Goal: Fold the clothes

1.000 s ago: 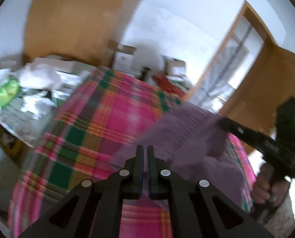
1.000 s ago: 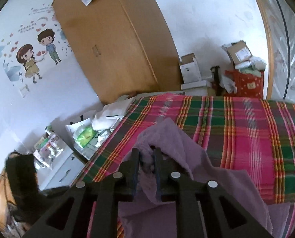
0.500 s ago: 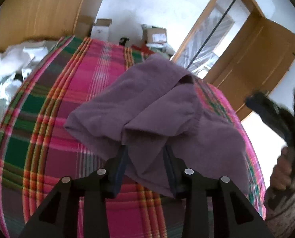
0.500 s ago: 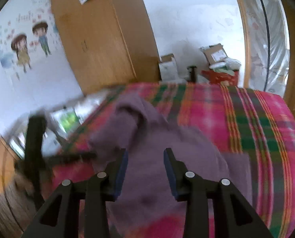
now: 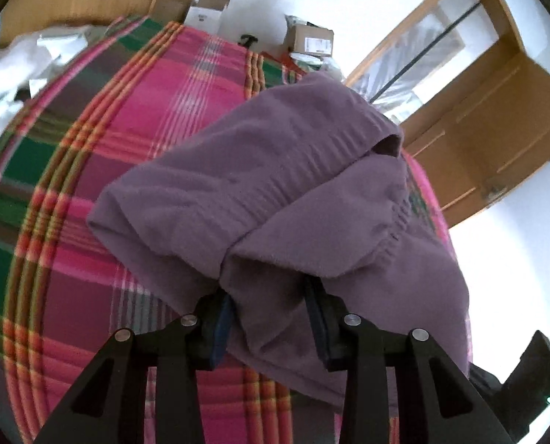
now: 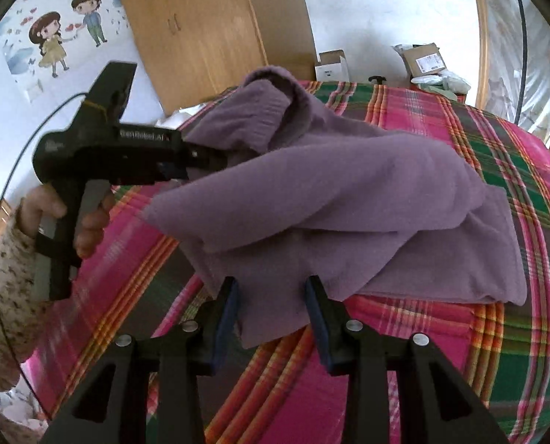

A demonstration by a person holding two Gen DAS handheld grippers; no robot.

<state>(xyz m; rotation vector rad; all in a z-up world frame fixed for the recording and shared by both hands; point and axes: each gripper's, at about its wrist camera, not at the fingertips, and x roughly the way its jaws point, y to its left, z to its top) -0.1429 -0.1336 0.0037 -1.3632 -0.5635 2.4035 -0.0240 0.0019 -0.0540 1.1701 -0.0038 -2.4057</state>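
A purple fleece garment (image 5: 275, 185) lies doubled over in a loose heap on the pink and green plaid bedcover (image 5: 90, 185). My left gripper (image 5: 271, 298) is open, and the garment's near edge drapes over and between its fingertips. In the right wrist view the garment (image 6: 348, 199) fills the middle, and a corner of it hangs between the open fingers of my right gripper (image 6: 271, 292). From that side the left gripper (image 6: 204, 161) is also in sight, held by a hand (image 6: 90, 222), with its tips tucked under the cloth's left fold.
A wooden wardrobe (image 6: 208, 29) stands behind the bed. Cardboard boxes (image 6: 421, 61) sit along the far wall. A wooden door (image 5: 496, 129) is at the right. White bags and clutter (image 5: 23, 59) lie beside the bed's left side. Bare bedcover (image 6: 459, 370) shows around the garment.
Both grippers went from shut to open, and the right one let go of the purple cloth. The garment has dropped onto the bed in a folded heap.
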